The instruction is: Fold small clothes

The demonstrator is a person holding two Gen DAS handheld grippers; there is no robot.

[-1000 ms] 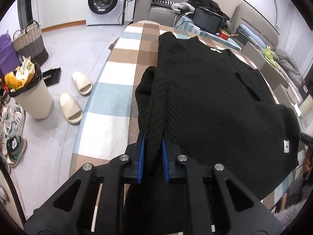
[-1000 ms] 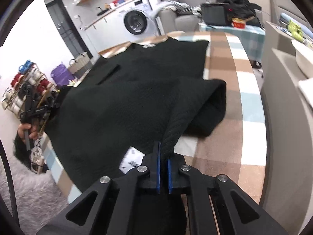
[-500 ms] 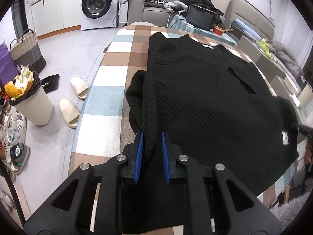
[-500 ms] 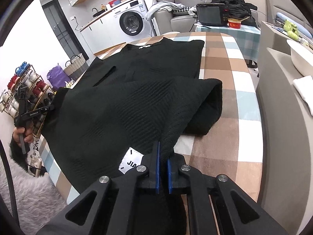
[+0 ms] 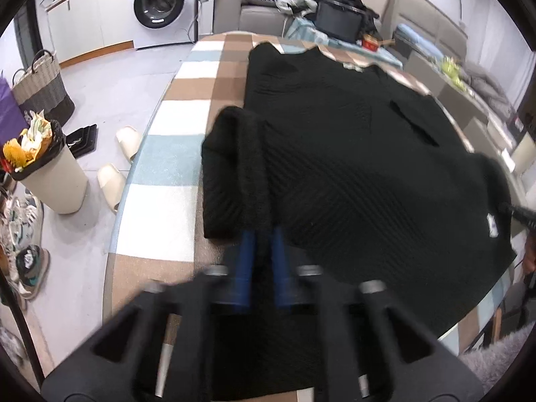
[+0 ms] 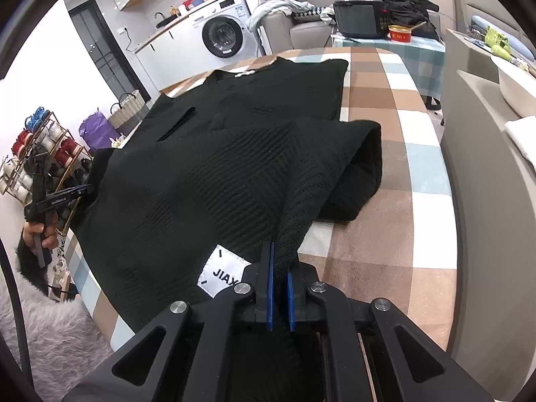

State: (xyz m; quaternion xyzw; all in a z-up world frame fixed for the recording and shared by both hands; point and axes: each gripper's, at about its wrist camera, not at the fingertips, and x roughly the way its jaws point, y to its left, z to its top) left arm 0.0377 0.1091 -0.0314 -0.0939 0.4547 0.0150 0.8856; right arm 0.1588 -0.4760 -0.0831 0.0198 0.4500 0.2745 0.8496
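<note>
Left wrist: left gripper (image 5: 263,251) jaws just closed, pinching black sweater (image 5: 351,167) fold; right gripper (image 6: 280,288) likewise.

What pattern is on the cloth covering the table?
The tablecloth is checked in brown, white and pale blue; it shows best in the right wrist view.

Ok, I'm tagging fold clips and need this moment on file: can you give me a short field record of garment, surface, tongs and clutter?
garment: black knit sweater, spread flat, white label near the hem
surface: checked tablecloth in brown, blue and white
left tongs: have just been closing; shut on a bunched fold of the sweater
right tongs: shut on the sweater's edge beside the label
fold state: both side edges lifted inward, not yet laid down
floor clutter: full bin, slippers
background: washing machine
</note>
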